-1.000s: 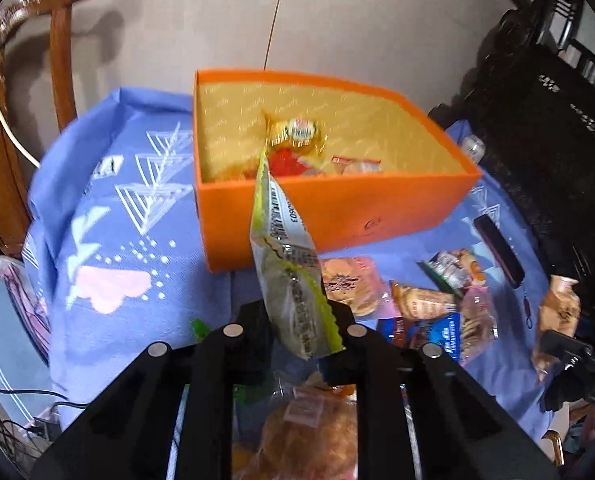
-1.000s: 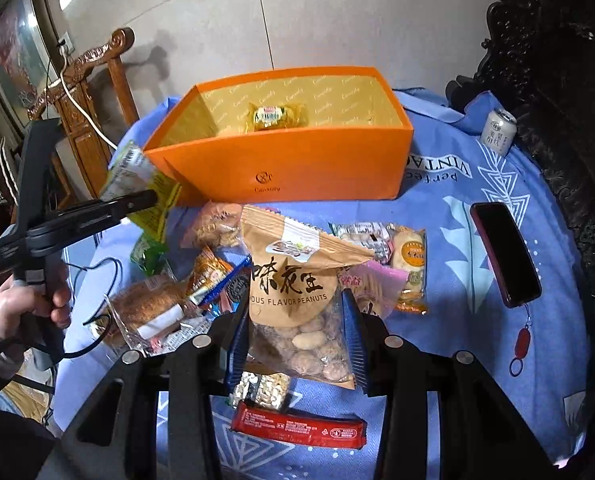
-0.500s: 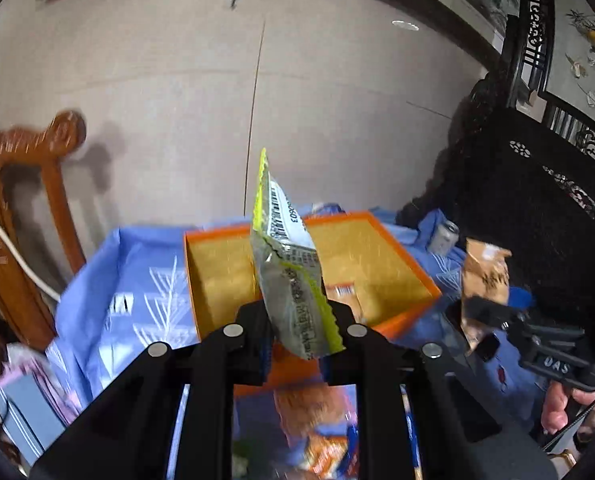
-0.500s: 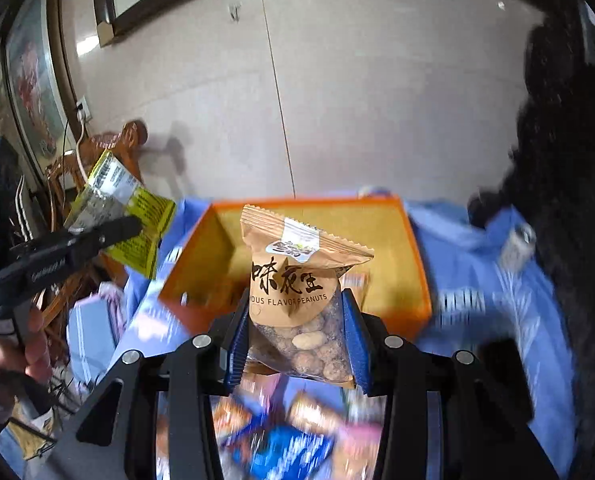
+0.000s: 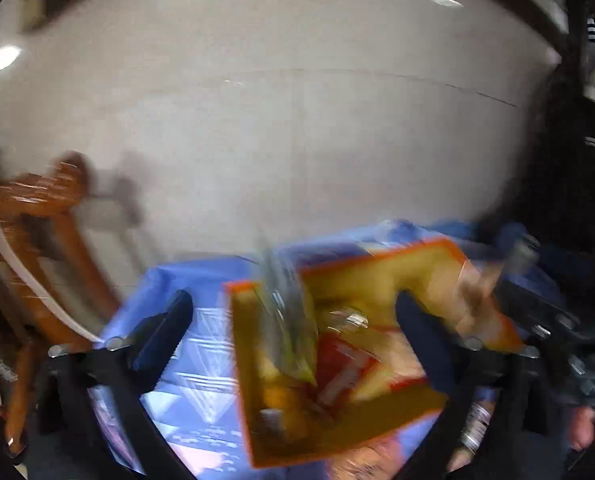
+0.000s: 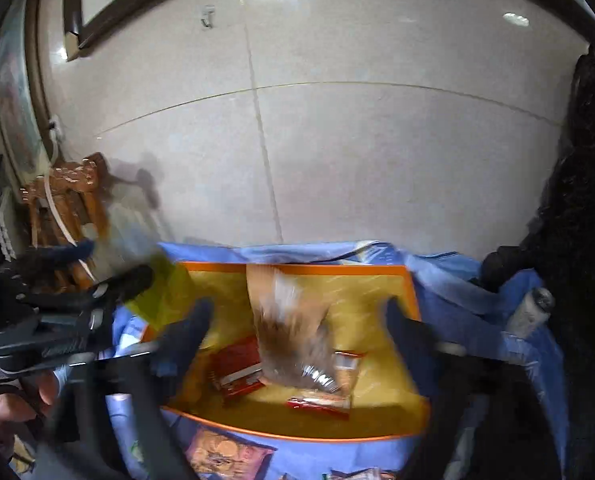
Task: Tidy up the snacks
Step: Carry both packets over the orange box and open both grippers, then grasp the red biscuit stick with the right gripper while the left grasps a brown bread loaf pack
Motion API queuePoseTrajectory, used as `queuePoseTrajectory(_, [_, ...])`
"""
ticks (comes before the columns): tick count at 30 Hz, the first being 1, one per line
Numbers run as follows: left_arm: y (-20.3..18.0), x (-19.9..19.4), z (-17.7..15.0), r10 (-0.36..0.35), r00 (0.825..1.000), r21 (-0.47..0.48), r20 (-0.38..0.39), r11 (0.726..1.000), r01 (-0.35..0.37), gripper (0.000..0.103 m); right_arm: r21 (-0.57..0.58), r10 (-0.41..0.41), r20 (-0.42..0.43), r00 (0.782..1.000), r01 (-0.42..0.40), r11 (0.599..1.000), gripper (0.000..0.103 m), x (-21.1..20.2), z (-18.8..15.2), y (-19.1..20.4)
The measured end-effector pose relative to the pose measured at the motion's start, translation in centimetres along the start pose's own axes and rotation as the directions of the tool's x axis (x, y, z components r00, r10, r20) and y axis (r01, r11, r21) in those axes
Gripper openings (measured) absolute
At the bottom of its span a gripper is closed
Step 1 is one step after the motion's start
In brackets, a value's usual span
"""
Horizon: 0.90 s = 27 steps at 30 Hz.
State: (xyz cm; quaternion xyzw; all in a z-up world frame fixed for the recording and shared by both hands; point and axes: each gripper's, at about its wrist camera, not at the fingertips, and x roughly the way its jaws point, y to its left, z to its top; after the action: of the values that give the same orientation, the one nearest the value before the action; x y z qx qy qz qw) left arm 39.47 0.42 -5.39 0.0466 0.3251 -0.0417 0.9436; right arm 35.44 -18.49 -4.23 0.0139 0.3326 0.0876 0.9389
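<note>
Blue printed tablecloth [image 6: 477, 320] under everything, pale tiled wall behind. Both packets are dropping into the open orange cardboard box [image 6: 413, 304]: the tan peanut bag [image 6: 293, 336] blurs mid-fall over red-wrapped snacks [image 6: 237, 368], and the yellow-green foil packet [image 5: 285, 320] tumbles in too. Left gripper [image 5: 293, 320] and right gripper [image 6: 297, 320] have just been opening, jaws wide, nothing pinched. Still left: more packets [image 6: 221, 452] on the cloth in front of the box. Heavy motion blur, labels unreadable, box's near corner cut off.
</note>
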Motion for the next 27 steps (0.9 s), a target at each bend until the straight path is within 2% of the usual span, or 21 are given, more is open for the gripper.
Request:
queuePoseTrajectory(3, [0.8,-1.6,-0.5,-0.058,0.998,-0.031,0.015,0.998,0.059,0.099,-0.029,-0.031,0.03,0.999,0.032,0.999,0.099,-1.6,-0.6,0.3])
queuePoseTrajectory(5, [1.4,-2.4,-1.4,-0.098,0.995,-0.064,0.003,0.993,0.098,0.099,-0.041,-0.05,0.006,0.999,0.05,0.998,0.099,-2.4,-1.7,0.1])
queuePoseTrajectory(7, [1.8,-2.6,-2.8,-0.118,0.993,-0.081,-0.029,0.99,0.115,0.099,-0.033,-0.045,-0.057,0.997,0.043,0.999,0.099,-2.8,-3.3,-0.6])
queuePoseTrajectory(13, [2.6,-3.4,-8.5,-0.137,0.98,-0.125,-0.144,0.985,0.12,0.099,-0.003,-0.057,-0.156,0.986,0.058,0.998,0.099,-4.9,-8.3,-1.9])
queuePoseTrajectory(18, [3.3,-5.6,-13.1,-0.144,0.973,-0.126,-0.182,0.984,0.122,0.099,0.063,-0.032,-0.246,0.969,0.049,0.997,0.099,-7.1,-13.6,-2.9])
queuePoseTrajectory(21, [3.8,-6.9,-15.2,-0.153,0.967,-0.128,-0.203,0.983,0.129,0.099,0.064,0.059,-0.257,0.965,-0.044,0.997,0.099,-9.1,-17.2,-2.8])
queuePoseTrajectory(24, [4.3,-8.6,-17.3,-0.15,0.966,-0.116,-0.211,0.985,0.128,0.099,-0.036,0.128,-0.257,0.958,-0.142,0.989,0.099,-10.7,-20.4,-1.7])
queuePoseTrajectory(25, [4.4,-9.1,-17.7,-0.142,0.966,-0.11,-0.218,0.987,0.12,0.099,-0.095,0.148,-0.278,0.949,-0.18,0.979,0.099,-11.1,-21.8,-0.9])
queuePoseTrajectory(27, [4.7,-10.1,-18.8,-0.131,0.965,-0.108,-0.228,0.988,0.109,0.099,-0.175,0.165,-0.318,0.934,-0.229,0.957,0.091,-11.4,-23.7,0.2])
